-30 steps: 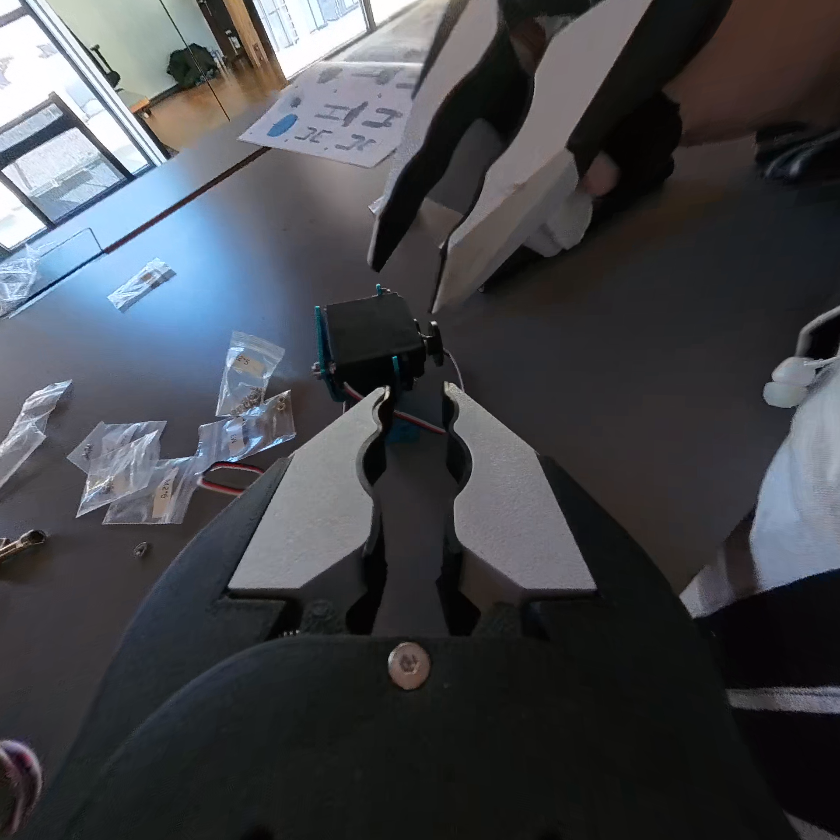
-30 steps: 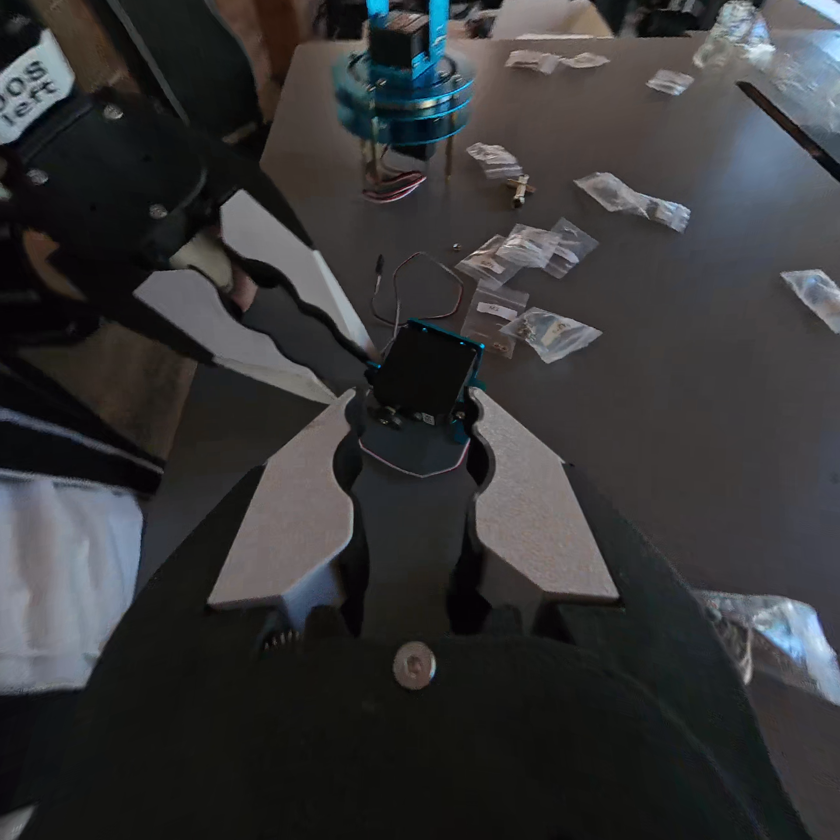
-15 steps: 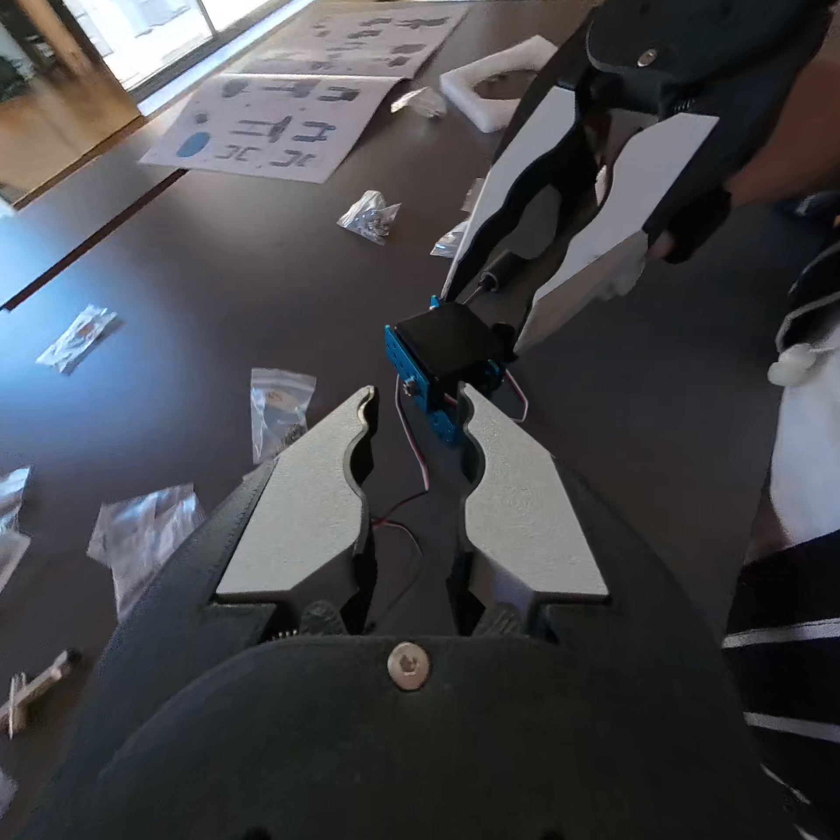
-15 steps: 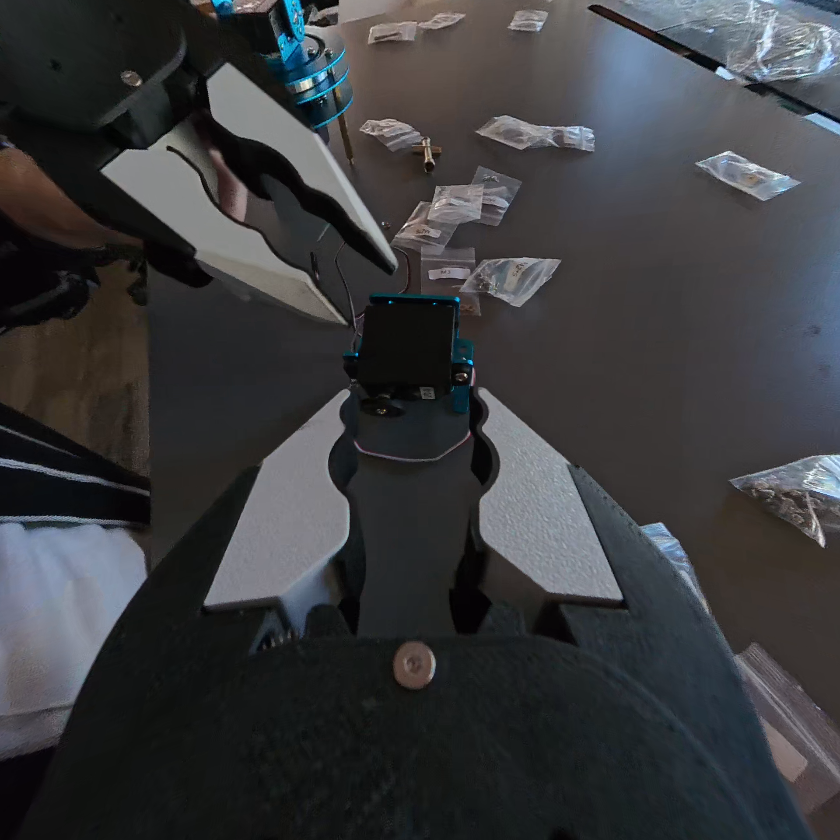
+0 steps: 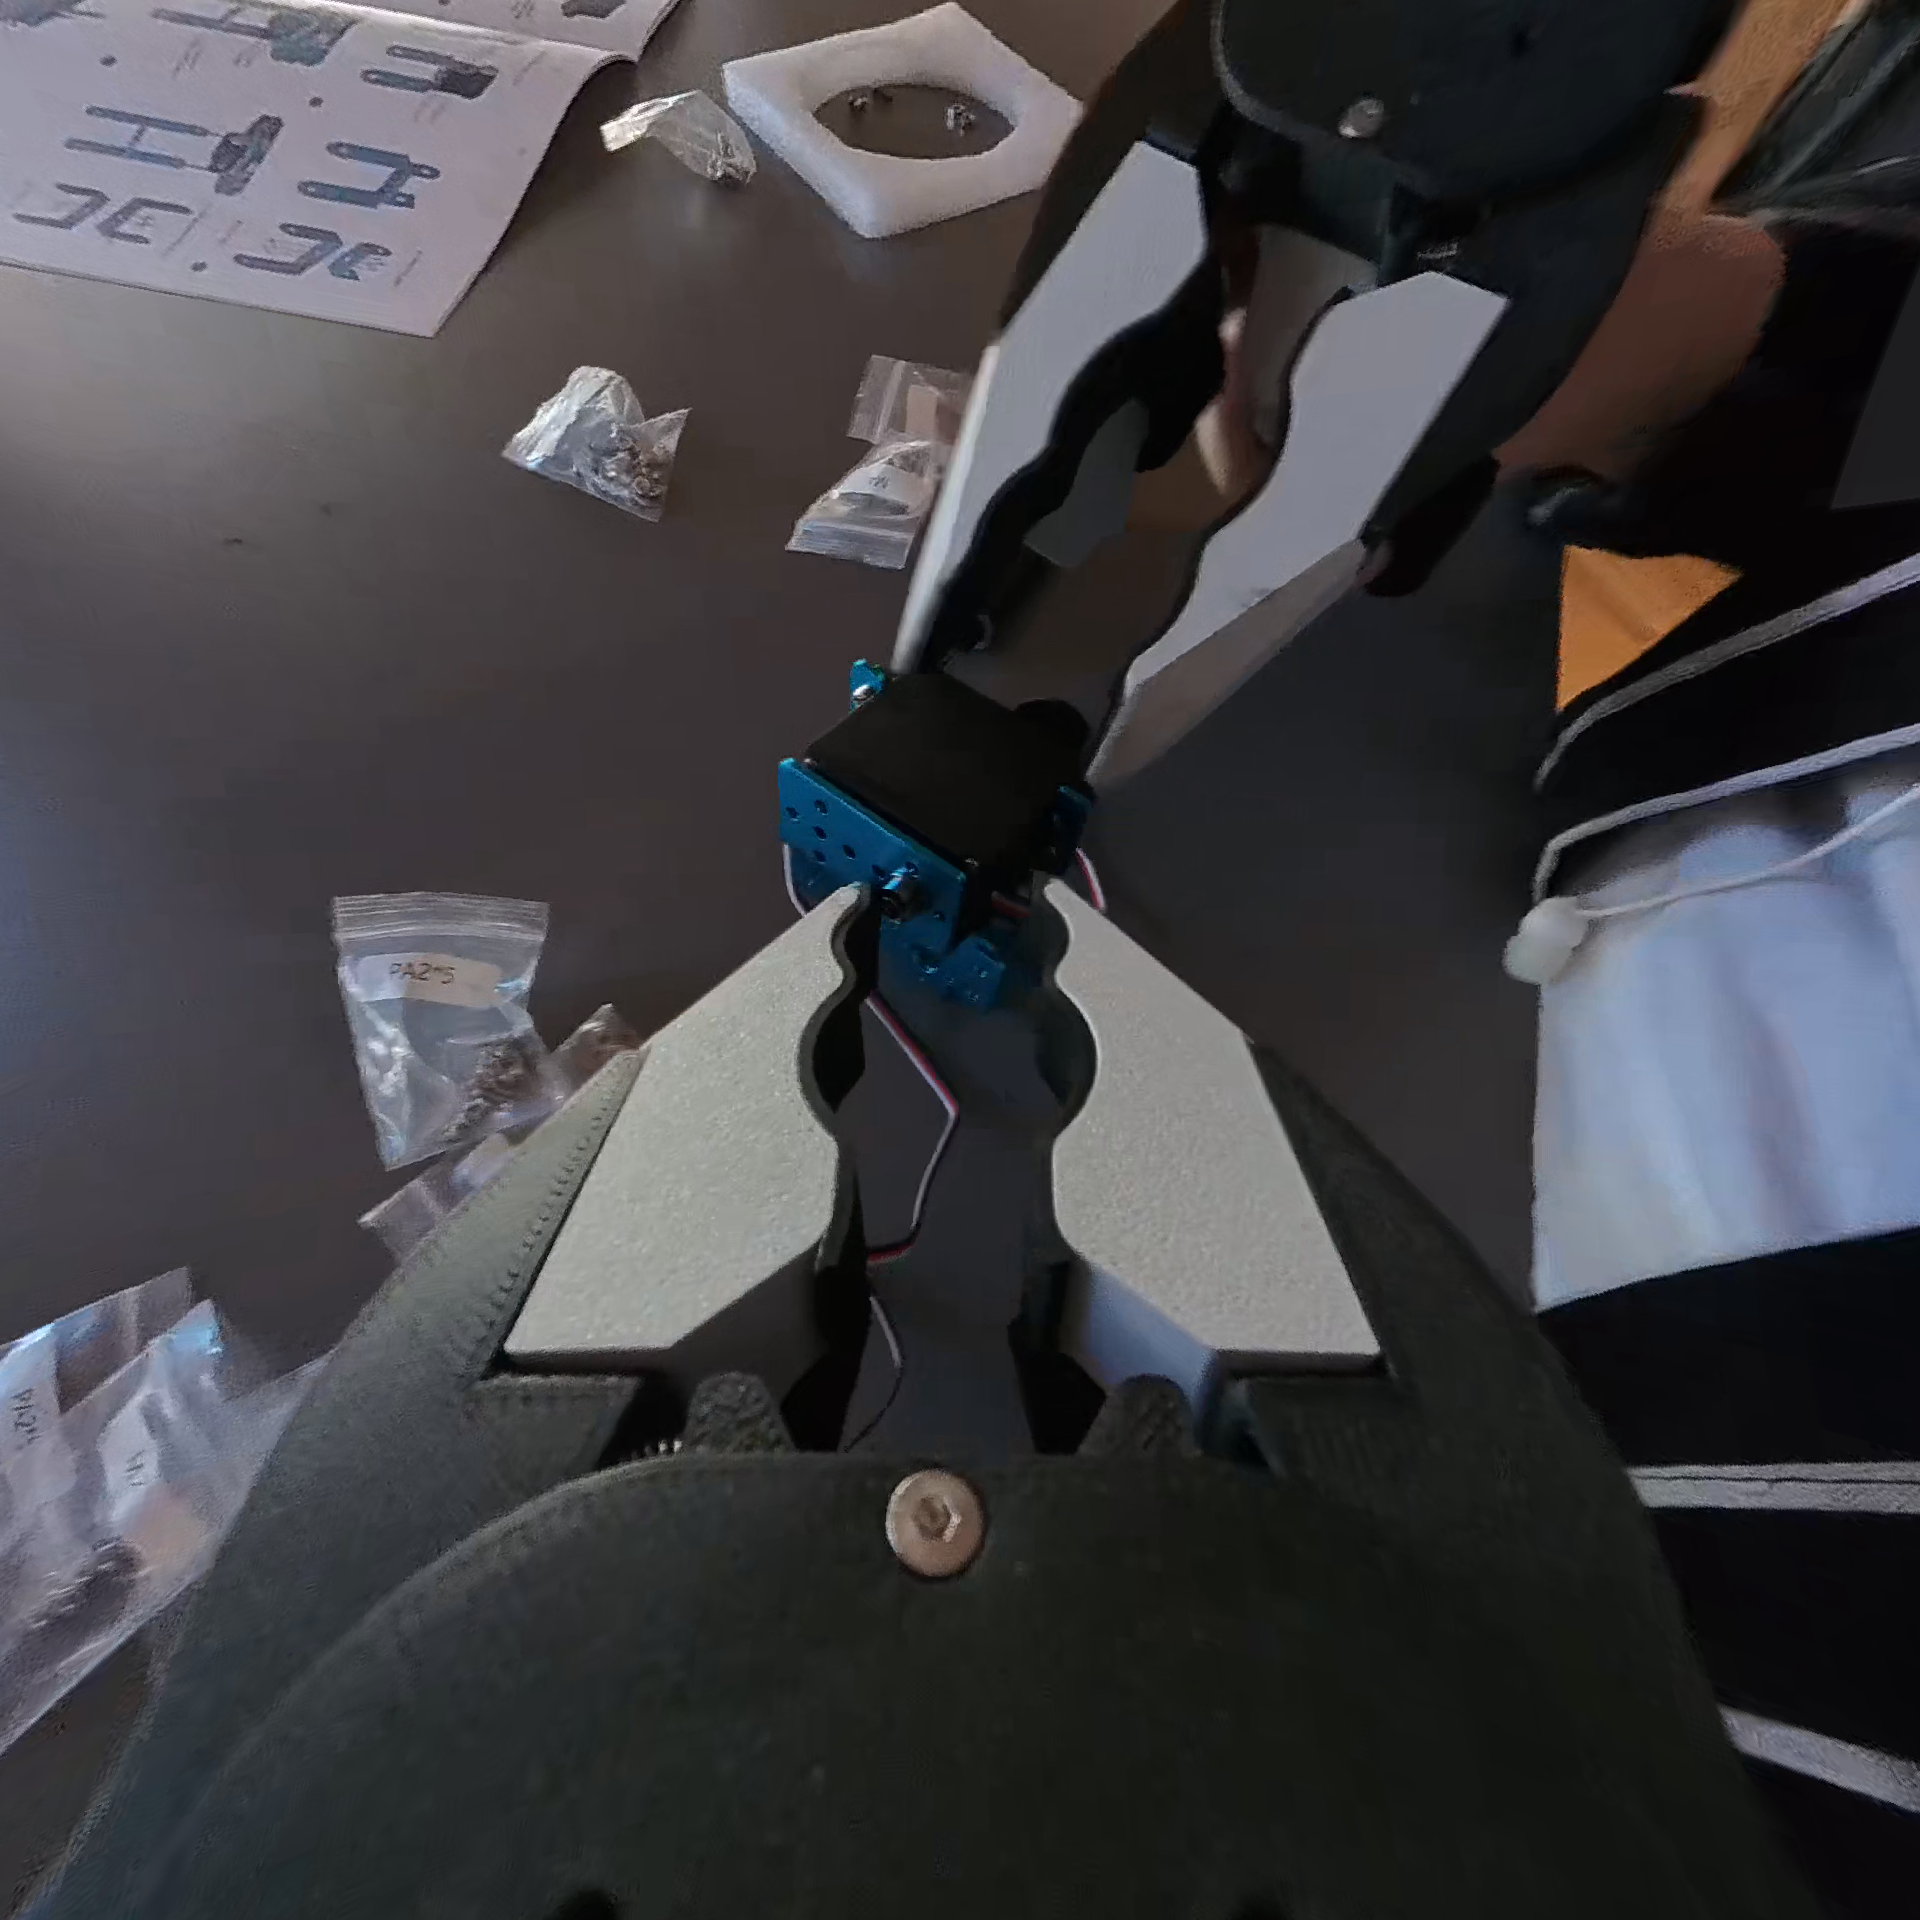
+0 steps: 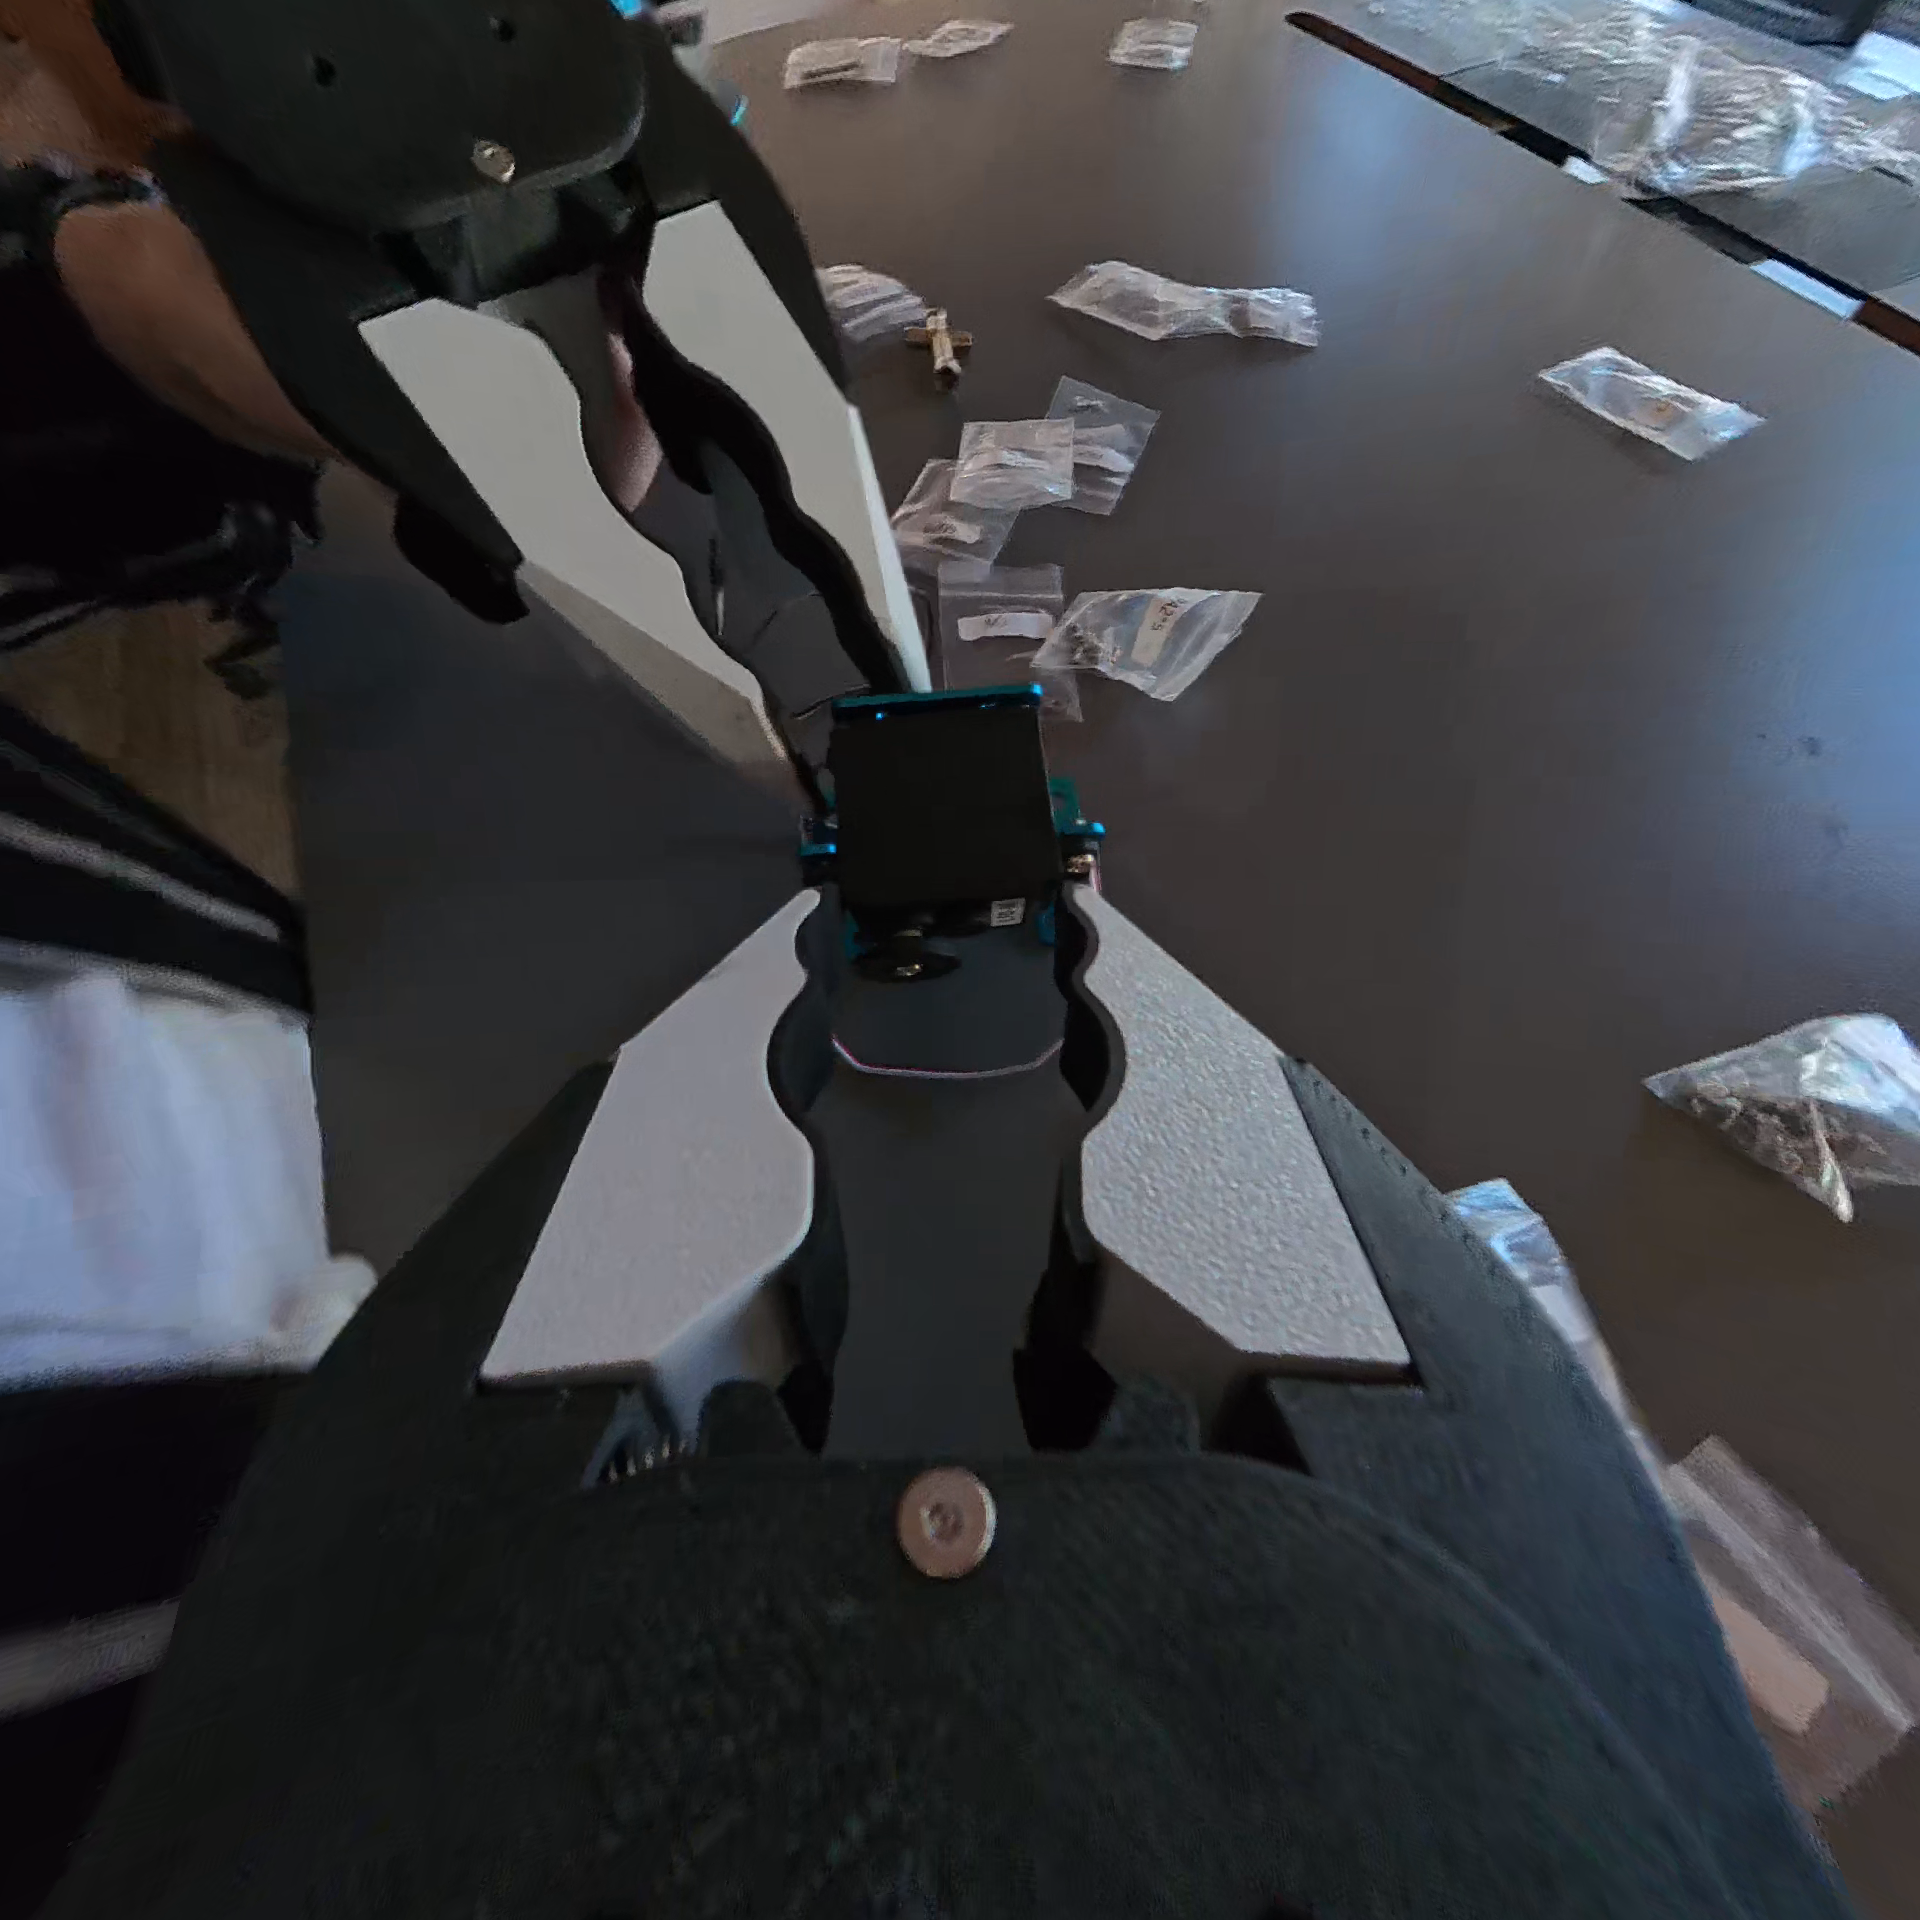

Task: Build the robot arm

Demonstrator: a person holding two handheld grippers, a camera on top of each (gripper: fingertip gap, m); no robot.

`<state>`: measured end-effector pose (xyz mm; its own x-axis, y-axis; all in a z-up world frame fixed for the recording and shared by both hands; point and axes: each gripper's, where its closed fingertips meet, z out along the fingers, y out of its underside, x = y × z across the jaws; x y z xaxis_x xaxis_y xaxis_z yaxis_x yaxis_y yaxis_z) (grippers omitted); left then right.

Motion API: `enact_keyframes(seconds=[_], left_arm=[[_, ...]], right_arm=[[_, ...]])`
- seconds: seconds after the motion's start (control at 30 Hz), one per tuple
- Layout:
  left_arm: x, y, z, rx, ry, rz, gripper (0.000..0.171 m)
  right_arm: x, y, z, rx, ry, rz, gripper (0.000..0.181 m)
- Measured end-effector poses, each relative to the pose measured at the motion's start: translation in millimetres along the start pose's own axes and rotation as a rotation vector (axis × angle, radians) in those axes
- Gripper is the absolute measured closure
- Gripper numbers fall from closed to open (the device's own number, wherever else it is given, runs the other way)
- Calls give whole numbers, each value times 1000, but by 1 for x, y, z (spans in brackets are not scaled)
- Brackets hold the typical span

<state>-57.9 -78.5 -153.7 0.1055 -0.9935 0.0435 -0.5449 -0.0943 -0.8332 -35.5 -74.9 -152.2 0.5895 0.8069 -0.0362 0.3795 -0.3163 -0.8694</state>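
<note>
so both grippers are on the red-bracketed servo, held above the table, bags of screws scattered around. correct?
Not quite: the bracket is blue, not red, as the left wrist view shows. The rest holds: the left gripper and right gripper both close on the servo above the table, with bags of screws scattered around.

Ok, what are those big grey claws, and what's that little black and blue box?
They are two hand-held grabbing tools, one in each hand of a person, each carrying a camera. One picture looks along the left tool, the other along the right tool. The right tool pinches a black motor block in a blue frame above the dark table. The left tool's tips sit either side of it; whether they squeeze, I cannot tell. Clear bags of small parts, a printed sheet and white foam lie around.
</note>
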Motion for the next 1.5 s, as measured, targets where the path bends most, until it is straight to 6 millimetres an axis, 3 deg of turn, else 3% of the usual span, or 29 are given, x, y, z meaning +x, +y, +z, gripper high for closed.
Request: enact_keyframes(seconds=[0.13, 0.2, 0.27, 0.37, 0.67, 0.73, 1.07, 1.5], left_arm=[[11, 2, -1, 6, 63, 20, 143], [6, 4, -3, -1, 50, 58, 135], [-4, 2, -6, 5, 16, 115, 121], [-5, -1, -4, 14, 56, 194, 114], [-7, -21, 3, 132, 226, 180, 123], [-3, -19, 5, 123, 252, 189, 128], [-8, -11, 4, 81, 223, 164, 120], [-6, -4, 3, 104, 232, 152, 123]], right_arm=[[0, 1, -6, 5, -105, -122, 134], [-4, 2, -8, -1, -177, -152, 133], [-5, 3, -8, -10, -221, -159, 143], [-4, 2, -7, 0, -238, -181, 143], [2, 2, -9, 11, -332, -249, 144], [1, -1, -8, 29, -342, -249, 138], [5, -5, -6, 77, -333, -234, 144], [3, -4, -2, 70, -324, -227, 140]])
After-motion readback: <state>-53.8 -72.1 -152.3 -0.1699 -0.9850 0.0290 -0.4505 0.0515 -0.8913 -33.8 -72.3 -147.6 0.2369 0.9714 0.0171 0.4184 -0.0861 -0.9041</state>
